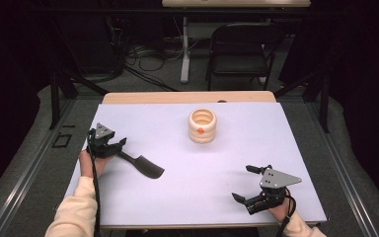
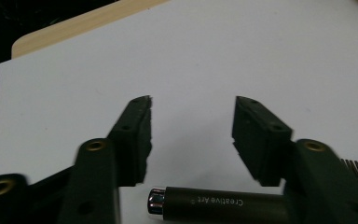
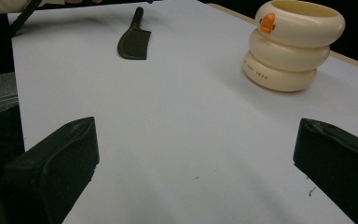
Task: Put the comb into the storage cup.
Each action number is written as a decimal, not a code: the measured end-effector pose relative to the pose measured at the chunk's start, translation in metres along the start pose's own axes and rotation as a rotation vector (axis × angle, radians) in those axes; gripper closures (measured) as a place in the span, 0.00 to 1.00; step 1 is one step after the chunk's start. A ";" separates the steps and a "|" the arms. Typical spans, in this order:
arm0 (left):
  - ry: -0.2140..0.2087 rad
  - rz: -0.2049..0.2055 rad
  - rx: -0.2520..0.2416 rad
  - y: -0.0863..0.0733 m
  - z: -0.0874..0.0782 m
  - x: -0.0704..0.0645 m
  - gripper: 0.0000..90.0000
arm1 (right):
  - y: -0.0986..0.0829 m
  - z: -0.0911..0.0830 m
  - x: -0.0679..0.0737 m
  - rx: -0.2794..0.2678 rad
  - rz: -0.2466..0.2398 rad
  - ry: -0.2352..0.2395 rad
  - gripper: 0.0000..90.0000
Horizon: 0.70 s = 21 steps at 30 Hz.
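1. High view: a white sheet (image 1: 187, 187) covers a wooden table (image 1: 187, 97). A dark comb (image 1: 143, 164), flat, with a slim handle widening to a toothed blade, lies at the left. Its long axis runs diagonally; the handle points up-left and sits under the left gripper (image 1: 109, 141), the blade points down-right toward the sheet's middle. A cream holder (image 1: 202, 125), three smooth stacked rings with a small orange mark, stands upright near the far middle, well apart from the comb. The right gripper (image 1: 246, 183) rests at the near right with its jaws spread wide and nothing between them.

2. Left gripper view: the two matte black jaws stand apart, gripping nothing. The comb's handle (image 2: 219, 209), a smooth dark cylinder with a shiny metal cap and pale lettering, lies crosswise just below the jaw tips. Fine teeth show at the right edge.

3. Right gripper view: the jaws are wide apart over bare sheet. The comb (image 3: 134, 41) lies far off, blade toward the camera. The glossy holder (image 3: 292, 44) stands at the upper right.
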<state>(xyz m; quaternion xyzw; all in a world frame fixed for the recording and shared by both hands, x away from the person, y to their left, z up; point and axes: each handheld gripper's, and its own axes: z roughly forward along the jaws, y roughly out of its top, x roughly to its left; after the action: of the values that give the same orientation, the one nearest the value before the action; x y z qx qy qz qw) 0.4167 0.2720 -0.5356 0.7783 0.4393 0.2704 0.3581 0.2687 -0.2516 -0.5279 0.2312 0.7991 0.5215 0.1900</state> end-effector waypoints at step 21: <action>-0.005 0.001 0.111 -0.010 0.013 0.012 1.00 | 0.000 0.000 0.000 0.006 -0.001 0.003 0.00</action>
<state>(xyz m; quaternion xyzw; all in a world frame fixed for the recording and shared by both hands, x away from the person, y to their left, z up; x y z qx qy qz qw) 0.4273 0.2821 -0.5498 0.7978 0.4524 0.2439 0.3152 0.2688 -0.2511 -0.5281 0.2307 0.8009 0.5195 0.1884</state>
